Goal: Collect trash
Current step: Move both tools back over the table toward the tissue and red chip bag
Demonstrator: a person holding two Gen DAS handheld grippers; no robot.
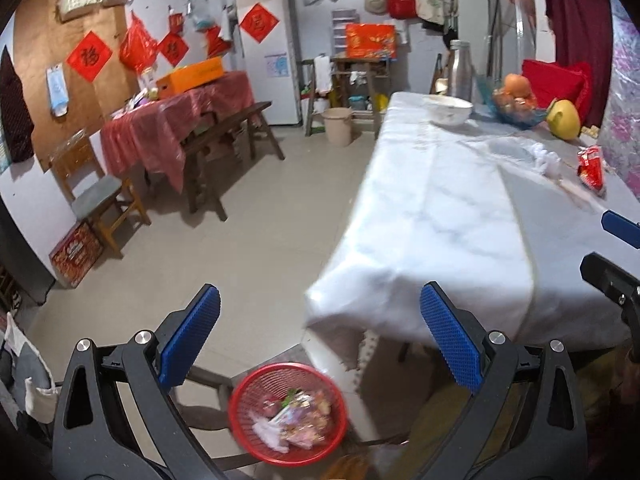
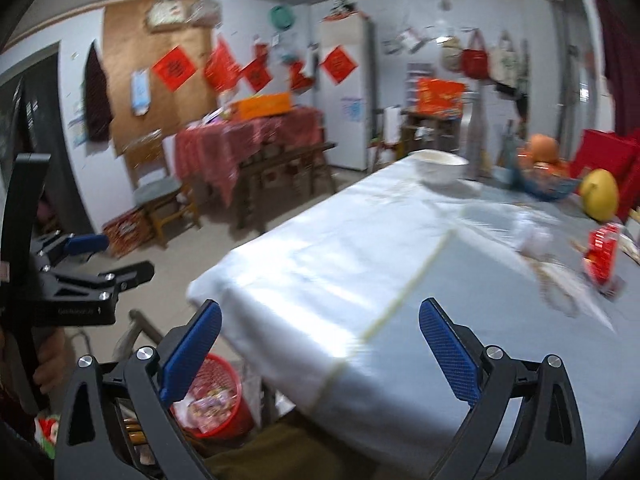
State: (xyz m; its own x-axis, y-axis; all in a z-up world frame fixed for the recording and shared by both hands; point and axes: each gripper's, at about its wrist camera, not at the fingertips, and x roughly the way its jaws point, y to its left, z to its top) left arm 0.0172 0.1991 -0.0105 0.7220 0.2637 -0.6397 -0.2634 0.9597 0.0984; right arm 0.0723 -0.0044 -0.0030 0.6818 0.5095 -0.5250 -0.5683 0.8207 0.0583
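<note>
both grippers empty, red basket [image 1: 288, 412] holds trash.

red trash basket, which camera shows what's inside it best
The left wrist view. There the red trash basket sits on the floor seen from above, whole rim visible, with wrappers and crumpled paper inside. In the right wrist view the basket is half hidden behind a gripper finger and the table edge.

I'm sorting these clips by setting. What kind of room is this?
Probably a home's dining and living room: a long table under a white cloth holding a white bowl, a tall white fridge, and cloth bags hung on the wall.
</note>
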